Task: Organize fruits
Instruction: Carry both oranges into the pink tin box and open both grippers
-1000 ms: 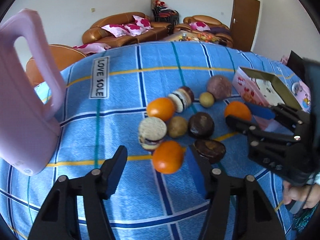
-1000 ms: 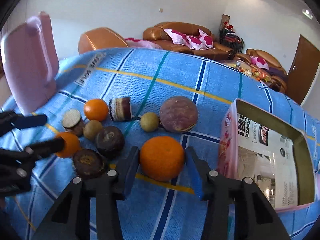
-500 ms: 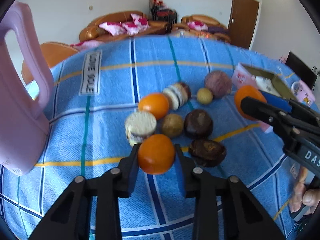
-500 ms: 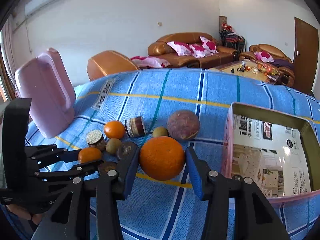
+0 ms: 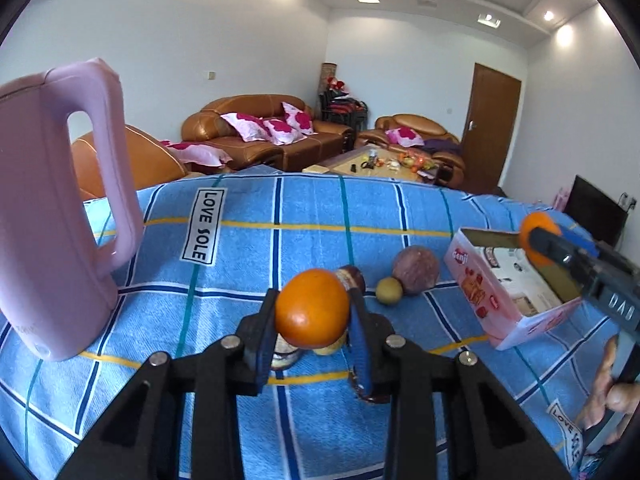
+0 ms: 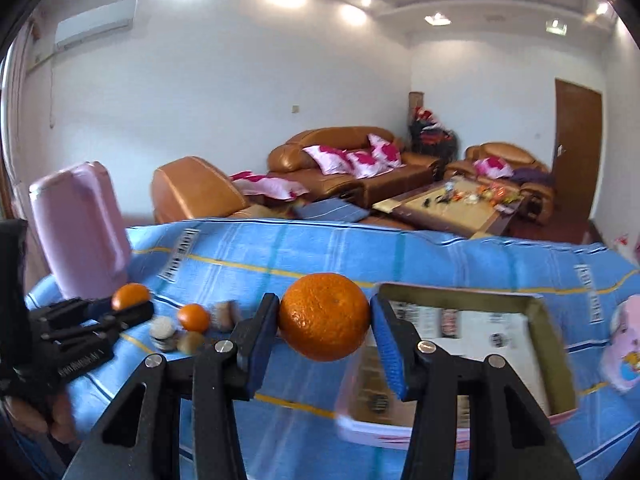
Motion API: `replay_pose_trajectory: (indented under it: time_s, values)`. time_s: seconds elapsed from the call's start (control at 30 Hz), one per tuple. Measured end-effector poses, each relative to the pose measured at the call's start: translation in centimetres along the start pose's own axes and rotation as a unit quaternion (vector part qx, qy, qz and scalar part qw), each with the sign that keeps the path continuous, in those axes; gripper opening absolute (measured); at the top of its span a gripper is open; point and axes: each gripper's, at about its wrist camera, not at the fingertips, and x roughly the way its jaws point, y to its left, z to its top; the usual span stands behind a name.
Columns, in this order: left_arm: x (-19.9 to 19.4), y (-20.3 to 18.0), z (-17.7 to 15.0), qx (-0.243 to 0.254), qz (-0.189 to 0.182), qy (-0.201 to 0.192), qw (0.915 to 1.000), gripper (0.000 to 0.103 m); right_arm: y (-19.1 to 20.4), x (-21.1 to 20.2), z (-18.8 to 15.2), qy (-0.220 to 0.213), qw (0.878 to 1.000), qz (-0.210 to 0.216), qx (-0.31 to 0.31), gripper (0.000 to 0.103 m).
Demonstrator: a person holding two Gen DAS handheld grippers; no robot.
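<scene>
Blue checked cloth covers the worktop (image 5: 248, 240), a living room behind it.

Each gripper is clamped on an orange. The right gripper (image 6: 325, 322) holds its orange (image 6: 324, 316) lifted, just short of the near rim of the open box (image 6: 536, 308), which lies ahead and to its right, so it looks the nearer hand for a drop. The left gripper (image 5: 312, 312), tilted downward, has just closed on the other orange (image 5: 312, 308) over the remaining fruit, with the box well off to its right.

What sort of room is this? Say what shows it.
A home living room, most likely: brown leather sofas with pink cushions, a low coffee table scattered with small things, and a wall air conditioner. The fruit lies on a blue checked cloth.
</scene>
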Motion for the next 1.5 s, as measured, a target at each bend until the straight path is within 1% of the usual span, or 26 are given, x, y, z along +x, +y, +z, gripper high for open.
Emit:
replay_pose_trajectory:
  time_s: [0.2,0.3,0.43,0.5,0.63,0.73,0.8,0.97,1.07,1.17,1.27,1.33,1.5]
  values:
    - [-0.4,-3.6,0.2,0.021,0.008,-0.01,0.9997,0.034,-4.8,-0.2,-0.6,0.008,0.999,-0.036,0.019,0.049]
    - [-0.1,-5.7,0.9,0.025,-0.008,-0.012,0.9996,0.034,-6.8,-0.5,-0.9,0.01,0.998,-0.052,0.02,0.049]
    - [0.3,-10.0,1.3,0.054,-0.023,-0.015,0.9982,0.034,-9.3,-1.0,-1.7,0.017,0.997,-0.071,0.012,0.049]
    - [0.9,-11.9,1.5,0.06,-0.031,-0.013,0.9976,0.034,-10.7,-1.0,-2.2,0.024,0.996,-0.082,0.014,0.049]
    - [2.7,-16.0,1.5,0.071,-0.041,0.003,0.9966,0.034,-12.9,-0.6,-2.5,0.043,0.995,-0.079,0.047,0.049]
    - [4.3,-18.9,1.5,0.077,-0.047,0.017,0.9958,0.034,-13.6,0.0,-2.9,0.059,0.994,-0.078,0.056,0.049]
    - [5.0,-20.0,1.3,0.073,-0.053,0.027,0.9956,0.034,-13.8,0.4,-3.0,0.071,0.993,-0.075,0.059,0.049]
    - [7.0,-21.9,1.0,0.066,-0.063,0.058,0.9941,0.034,-14.2,1.4,-3.5,0.096,0.99,-0.069,0.073,0.05]
    - [7.5,-22.2,0.6,0.072,-0.06,0.072,0.993,0.034,-14.8,1.8,-3.9,0.112,0.987,-0.06,0.094,0.05]
    - [7.5,-22.0,0.5,0.068,-0.064,0.075,0.9928,0.034,-14.6,2.0,-3.9,0.113,0.987,-0.068,0.088,0.05]
    - [7.7,-22.0,0.4,0.071,-0.066,0.088,0.9914,0.034,-14.1,2.1,-4.0,0.116,0.988,-0.065,0.08,0.05]
    - [7.7,-21.9,0.3,0.071,-0.061,0.087,0.9918,0.035,-14.1,2.4,-4.3,0.122,0.987,-0.063,0.081,0.05]
    - [7.9,-22.0,0.4,0.071,-0.057,0.088,0.992,0.035,-13.9,2.4,-4.3,0.122,0.987,-0.067,0.084,0.05]
